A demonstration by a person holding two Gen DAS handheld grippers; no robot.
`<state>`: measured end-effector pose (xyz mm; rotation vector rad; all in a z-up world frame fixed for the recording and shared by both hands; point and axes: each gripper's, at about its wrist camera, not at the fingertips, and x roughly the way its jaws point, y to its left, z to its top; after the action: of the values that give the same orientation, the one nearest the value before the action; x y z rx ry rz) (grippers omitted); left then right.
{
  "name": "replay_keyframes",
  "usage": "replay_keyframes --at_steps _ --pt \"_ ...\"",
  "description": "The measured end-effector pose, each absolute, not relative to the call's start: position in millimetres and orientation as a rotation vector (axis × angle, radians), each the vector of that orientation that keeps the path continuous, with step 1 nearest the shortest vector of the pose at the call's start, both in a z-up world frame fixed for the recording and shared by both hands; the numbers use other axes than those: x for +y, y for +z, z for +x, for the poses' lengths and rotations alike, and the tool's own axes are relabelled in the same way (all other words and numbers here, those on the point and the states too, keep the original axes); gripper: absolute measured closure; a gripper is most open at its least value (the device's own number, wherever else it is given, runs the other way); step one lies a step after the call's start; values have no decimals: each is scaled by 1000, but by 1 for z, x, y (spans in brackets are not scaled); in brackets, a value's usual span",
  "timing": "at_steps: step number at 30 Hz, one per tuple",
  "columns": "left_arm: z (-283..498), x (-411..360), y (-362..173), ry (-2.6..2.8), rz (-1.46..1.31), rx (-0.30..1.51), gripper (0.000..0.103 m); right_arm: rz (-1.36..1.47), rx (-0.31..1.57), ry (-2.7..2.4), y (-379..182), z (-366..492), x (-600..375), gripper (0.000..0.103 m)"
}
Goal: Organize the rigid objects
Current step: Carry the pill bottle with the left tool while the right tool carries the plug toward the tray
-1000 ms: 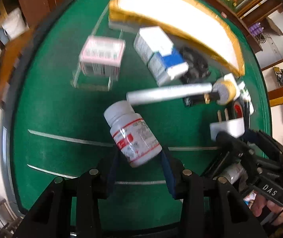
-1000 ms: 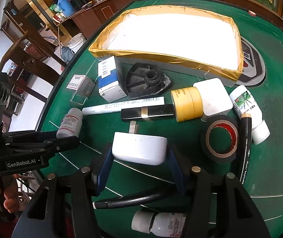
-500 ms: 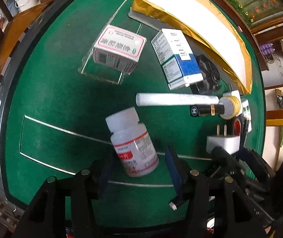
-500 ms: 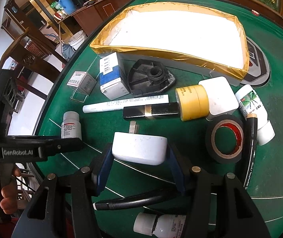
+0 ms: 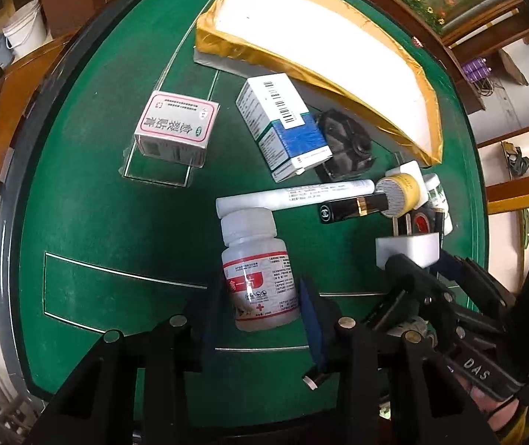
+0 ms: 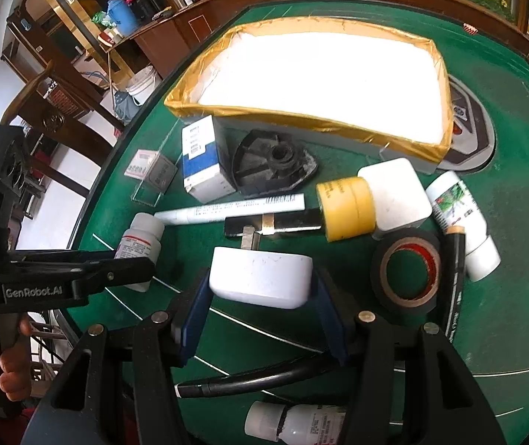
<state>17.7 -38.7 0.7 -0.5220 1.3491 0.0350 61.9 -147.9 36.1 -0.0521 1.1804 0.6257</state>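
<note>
A white pill bottle (image 5: 259,278) with a red-banded label stands upright on the green felt table (image 5: 97,222), its cap close to the end of a white marker pen (image 5: 294,194). My left gripper (image 5: 260,296) is closing, and its blue pads press on the bottle's two sides. The bottle (image 6: 140,244) shows behind that gripper (image 6: 134,270) in the right wrist view. My right gripper (image 6: 260,289) is shut on a white power adapter (image 6: 260,278), prongs pointing away, just over the felt. The gold-rimmed white box (image 6: 264,122) lies at the far side.
Around the pen lie a blue-and-white carton (image 6: 201,159), a pink-and-white carton (image 5: 175,129), a black plastic part (image 6: 272,163), a black lipstick tube (image 6: 283,222), yellow tape (image 6: 346,207), a white cube (image 6: 398,196), black tape (image 6: 405,270), a green-labelled bottle (image 6: 457,207), a black hose (image 6: 453,278).
The pill bottle, tilted in my left gripper a second ago, now stands upright. The jaws widened briefly, leaving a gap, and have narrowed onto it again. The right gripper and adapter have not moved.
</note>
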Motion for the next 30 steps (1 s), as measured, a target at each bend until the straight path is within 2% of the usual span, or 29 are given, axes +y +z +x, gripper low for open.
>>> replay_keyframes --at_steps 8,17,30 --pt "24 -37 33 -8 -482 1280 62 -33 1143 613 51 71 -150 49" --pt "78 -29 67 -44 -396 1191 62 -23 1064 583 80 106 -148 49" --pt "155 -16 52 -26 -307 1181 63 -4 1061 490 80 171 -140 49"
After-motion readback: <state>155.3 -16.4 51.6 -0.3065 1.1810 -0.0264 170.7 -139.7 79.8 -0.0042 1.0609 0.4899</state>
